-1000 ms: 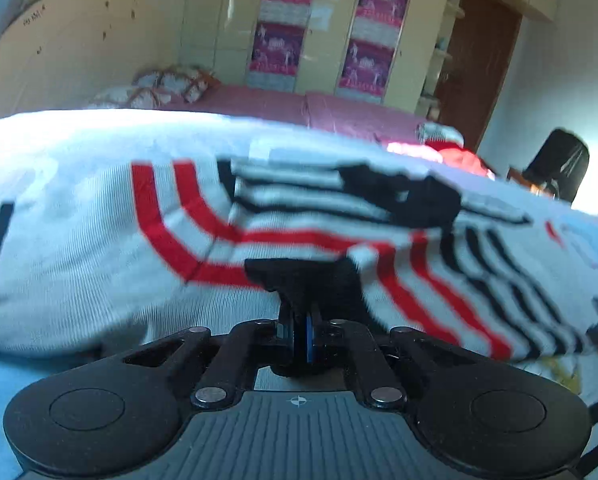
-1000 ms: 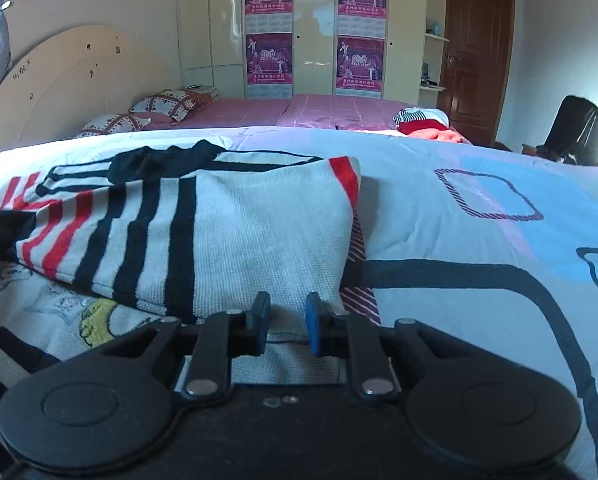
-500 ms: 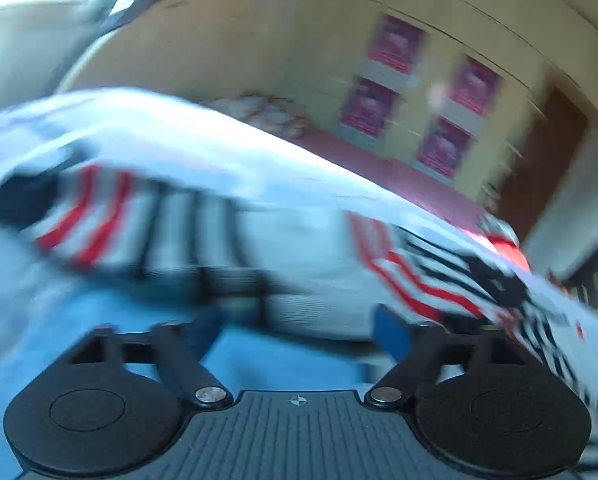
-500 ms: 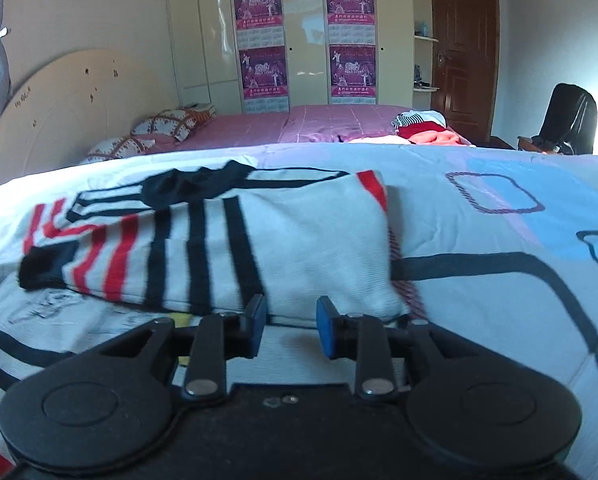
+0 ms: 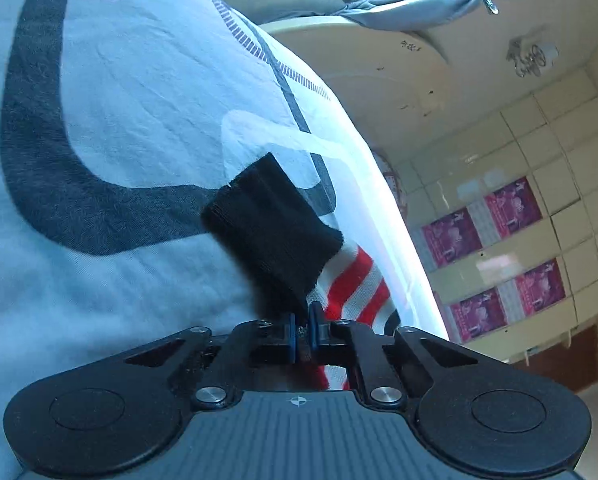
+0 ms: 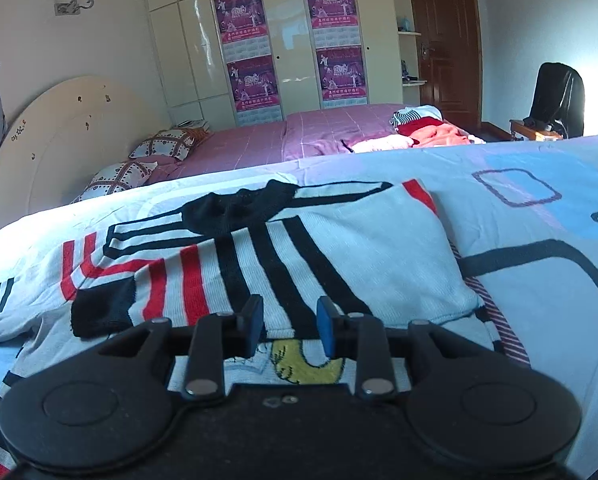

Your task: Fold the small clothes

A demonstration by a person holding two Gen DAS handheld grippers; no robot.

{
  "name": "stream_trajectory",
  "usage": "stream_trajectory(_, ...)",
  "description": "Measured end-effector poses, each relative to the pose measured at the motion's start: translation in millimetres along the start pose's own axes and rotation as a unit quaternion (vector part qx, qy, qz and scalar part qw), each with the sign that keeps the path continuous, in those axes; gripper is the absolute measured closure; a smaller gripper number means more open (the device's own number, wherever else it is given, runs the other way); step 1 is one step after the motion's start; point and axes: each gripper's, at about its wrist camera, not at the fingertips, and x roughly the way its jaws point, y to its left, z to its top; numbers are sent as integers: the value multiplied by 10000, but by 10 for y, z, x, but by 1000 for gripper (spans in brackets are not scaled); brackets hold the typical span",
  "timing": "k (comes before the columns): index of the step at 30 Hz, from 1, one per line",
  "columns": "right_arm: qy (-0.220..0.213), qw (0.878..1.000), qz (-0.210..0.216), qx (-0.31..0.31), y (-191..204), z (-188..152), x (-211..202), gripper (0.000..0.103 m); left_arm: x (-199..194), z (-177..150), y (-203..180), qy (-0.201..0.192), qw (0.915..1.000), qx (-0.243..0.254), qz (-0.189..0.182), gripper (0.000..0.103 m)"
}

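A small white knit sweater point(image 6: 339, 248) with black and red stripes lies partly folded on the bed. A sleeve with a black cuff point(image 6: 103, 312) lies across its near left. My right gripper point(image 6: 289, 326) is open and empty, just above the sweater's near hem. In the left wrist view my left gripper point(image 5: 303, 330) is shut on a sleeve of the sweater beside its black cuff point(image 5: 275, 228), which sticks up past the fingers. The red and white striped sleeve point(image 5: 359, 288) trails to the right. The view is steeply tilted.
The bed has a light blue sheet point(image 6: 539, 280) with dark outlined shapes. A second garment with a yellow print point(image 6: 307, 364) lies under the sweater's near edge. Behind are a pink bed point(image 6: 319, 132) with clothes point(image 6: 423, 132), a headboard point(image 6: 59, 136), a wardrobe and a chair point(image 6: 559, 96).
My left gripper opened, swung left and closed on the sleeve by its black cuff, and now tilts steeply. My right gripper has opened wider and drawn back a little from the sweater's hem.
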Motion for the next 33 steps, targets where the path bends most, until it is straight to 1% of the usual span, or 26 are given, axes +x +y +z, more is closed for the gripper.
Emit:
stream_trajectory(1, -17, 10000, -21, -21, 4, 5, -22, 74, 9, -8, -91, -35, 9998, 176, 49, 98)
stream_trajectory(2, -29, 10000, -42, -46, 9, 10, -42, 74, -18, -32, -235, -126, 9986, 507, 15, 98)
stream_trajectory(4, -64, 9999, -97, -83, -10, 12, -89, 73, -104, -119, -578, -261, 9926, 1155, -250, 98)
stream_trajectory(6, -81, 9998, -153, -43, -64, 8, -121, 73, -160, -321, -1049, -349, 9797, 1887, -578, 98)
stream_trajectory(8, -104, 9997, -195, 44, -138, -5, -148, 73, -189, -588, -1491, -323, 9640, 2462, -948, 98)
stream_trajectory(11, -88, 9996, -241, 128, -244, -29, -157, 73, -144, -1115, -2104, -41, 9364, 3244, -1337, 98)
stream_trajectory(13, -95, 9995, -255, 170, -315, -36, -164, 73, -64, -1577, -2469, 243, 9120, 3834, -1437, 98)
stream_trajectory(14, -107, 9994, -263, 208, -359, -33, -175, 73, -26, -1790, -2631, 389, 9014, 4057, -1460, 98)
stream_trajectory(15, -118, 9992, -274, 260, -409, -23, -181, 72, 14, -2026, -2743, 529, 8911, 4254, -1487, 98)
stream_trajectory(16, -117, 9989, -290, 342, -477, -12, -188, 71, 65, -2265, -2839, 697, 8777, 4510, -1462, 98)
stream_trajectory(17, -101, 9986, -293, 425, -533, 2, -184, 71, 140, -2550, -2963, 996, 8551, 4898, -1381, 98)
stream_trajectory(18, -62, 9982, -274, 528, -592, 19, -168, 67, 263, -2836, -3020, 1377, 8299, 5262, -1241, 97)
stream_trajectory(19, -5, 9978, -232, 620, -645, 33, -150, 63, 366, -3053, -3098, 1697, 8072, 5558, -1037, 97)
stream_trajectory(20, 53, 9973, -180, 705, -688, 49, -134, 60, 338, -3264, -3099, 1699, 7930, 5790, -839, 97)
stream_trajectory(21, 88, 9969, -100, 772, -721, 66, -123, 52, 247, -3371, -3104, 1425, 7846, 5984, -775, 90)
stream_trajectory(22, 73, 9967, 10, 810, -748, 81, -127, 48, 96, -3418, -3068, 1248, 7815, 6062, -793, 84)
stream_trajectory(23, 35, 9966, 102, 822, -754, 91, -130, 47, 25, -3383, -3048, 1223, 7881, 5973, -841, 61)
stream_trajectory(24, 27, 9962, 205, 846, -747, 98, -121, 47, -70, -3305, -3002, 1196, 8022, 5777, -919, 45)
stream_trajectory(25, 60, 9951, 369, 911, -732, 107, -95, 47, -276, -3204, -2936, 1065, 8185, 5550, -1040, 44)
stream_trajectory(26, 111, 9931, 582, 1012, -704, 122, -55, 47, -446, -3086, -2762, 906, 8272, 5434, -1108, 44)
stream_trajectory(27, 168, 9905, 793, 1109, -665, 132, -6, 47, -534, -2994, -2684, 729, 8326, 5387, -1063, 44)
stream_trajectory(28, 242, 9866, 1046, 1225, -600, 144, 56, 47, -671, -2842, -2456, 483, 8387, 5348, -902, 44)
stream_trajectory(30, 463, 9744, 1543, 1568, -473, 158, 243, 49, -723, -2630, -2258, 141, 8501, 5238, -534, 44)
stream_trajectory(31, 589, 9663, 1762, 1781, -408, 156, 354, 52, -653, -2482, -2122, 91, 8592, 5104, -358, 44)
stream_trajectory(32, 719, 9587, 1929, 1962, -338, 152, 476, 53, -613, -2387, -2017, 140, 8673, 4971, -210, 44)
stream_trajectory(33, 830, 9528, 2030, 2099, -268, 148, 592, 53, -552, -2309, -1949, 249, 8715, 4896, -115, 44)
